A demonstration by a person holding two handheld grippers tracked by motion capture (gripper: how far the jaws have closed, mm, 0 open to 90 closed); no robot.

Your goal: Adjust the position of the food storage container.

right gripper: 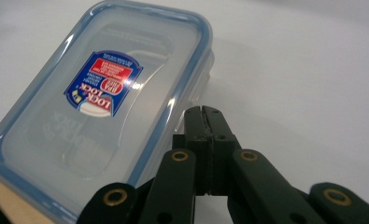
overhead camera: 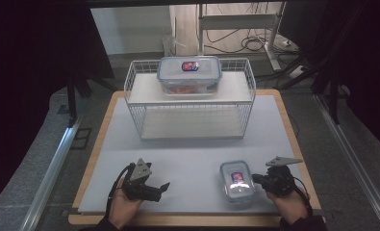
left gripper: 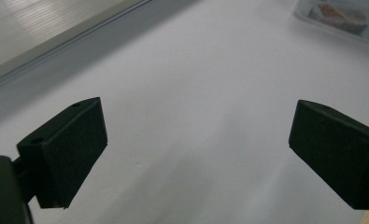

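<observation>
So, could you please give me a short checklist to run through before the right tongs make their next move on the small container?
1. Right tongs shut, nothing between them: ok.
2. Right tongs beside the small container, tips at its edge; contact: cannot tell.
3. Small container's lid on and flat: ok.
4. Left tongs open and empty, over bare mat, away from the container: ok.
5. Large container resting on top of the wire rack, out of the way: ok.
6. Small container's latches clipped: cannot tell.
</observation>
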